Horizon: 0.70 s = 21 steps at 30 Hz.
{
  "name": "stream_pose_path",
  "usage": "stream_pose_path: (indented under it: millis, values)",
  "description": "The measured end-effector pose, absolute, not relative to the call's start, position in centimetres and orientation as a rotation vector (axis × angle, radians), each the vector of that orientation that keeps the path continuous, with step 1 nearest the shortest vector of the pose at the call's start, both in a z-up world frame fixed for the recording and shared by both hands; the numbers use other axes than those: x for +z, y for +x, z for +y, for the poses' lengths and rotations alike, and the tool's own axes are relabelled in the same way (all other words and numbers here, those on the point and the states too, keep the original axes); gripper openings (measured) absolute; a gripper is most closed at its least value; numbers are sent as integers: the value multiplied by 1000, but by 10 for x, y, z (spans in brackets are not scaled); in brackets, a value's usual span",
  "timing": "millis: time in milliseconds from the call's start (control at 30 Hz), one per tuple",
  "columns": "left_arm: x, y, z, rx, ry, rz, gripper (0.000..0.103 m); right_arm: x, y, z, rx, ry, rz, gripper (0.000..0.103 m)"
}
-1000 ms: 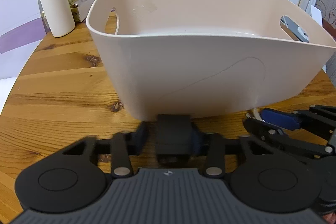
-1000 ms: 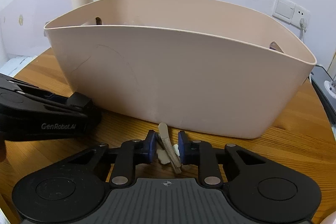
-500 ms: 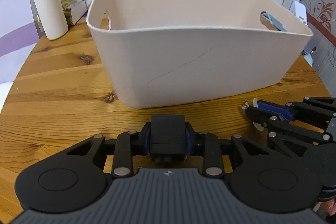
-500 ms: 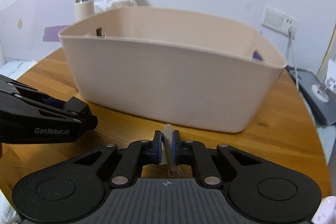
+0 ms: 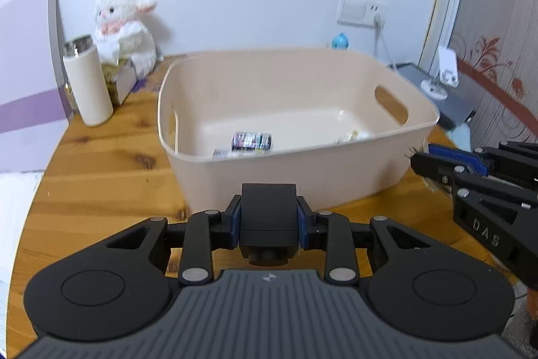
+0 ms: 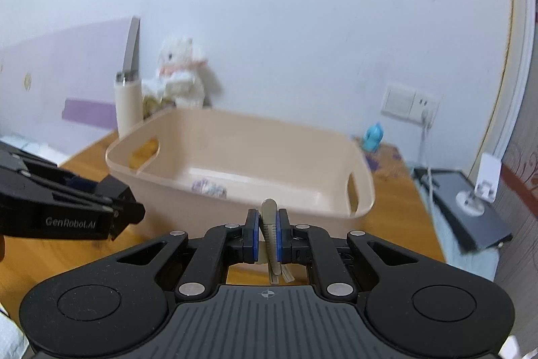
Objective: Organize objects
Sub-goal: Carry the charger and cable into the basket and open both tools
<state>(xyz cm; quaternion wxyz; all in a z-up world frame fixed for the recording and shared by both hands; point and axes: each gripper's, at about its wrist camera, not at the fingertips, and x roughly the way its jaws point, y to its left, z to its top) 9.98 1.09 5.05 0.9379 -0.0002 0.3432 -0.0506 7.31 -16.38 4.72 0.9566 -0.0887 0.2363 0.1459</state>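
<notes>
A beige plastic basket [image 5: 302, 170] with handle cut-outs stands on the round wooden table [image 5: 101, 190]; it also shows in the right wrist view [image 6: 302, 190]. Small packets [image 5: 251, 141] lie on its floor. My left gripper [image 5: 269, 219] is shut on a black block [image 5: 269, 211], raised in front of the basket's near wall. My right gripper [image 6: 268, 232] is shut on a thin beige hair clip [image 6: 269, 224], held upright above the table before the basket. The right gripper [image 5: 470, 177] also shows in the left wrist view, at the basket's right corner.
A cream bottle [image 5: 88, 83], a white plush lamb [image 5: 122, 22] and a small box stand at the table's back left. A small blue figure [image 6: 374, 137] sits behind the basket. A wall socket [image 5: 361, 9] with a cable and a dark device [image 6: 467, 214] are at the right.
Both grippers have risen and pulled back from the basket, each still holding its object. The basket's inside has come into view, with packets on its floor.
</notes>
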Motion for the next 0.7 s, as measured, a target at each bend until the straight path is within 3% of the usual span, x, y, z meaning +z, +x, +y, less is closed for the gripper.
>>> stream_pose_path:
  millis: [400,700]
  values:
    - [92,131,6,-85,18,597,34,79,106,-166,253,-140,407,9]
    - [74,195,10,-76,-16,706,34,64,151,-160,211,-118,474,9]
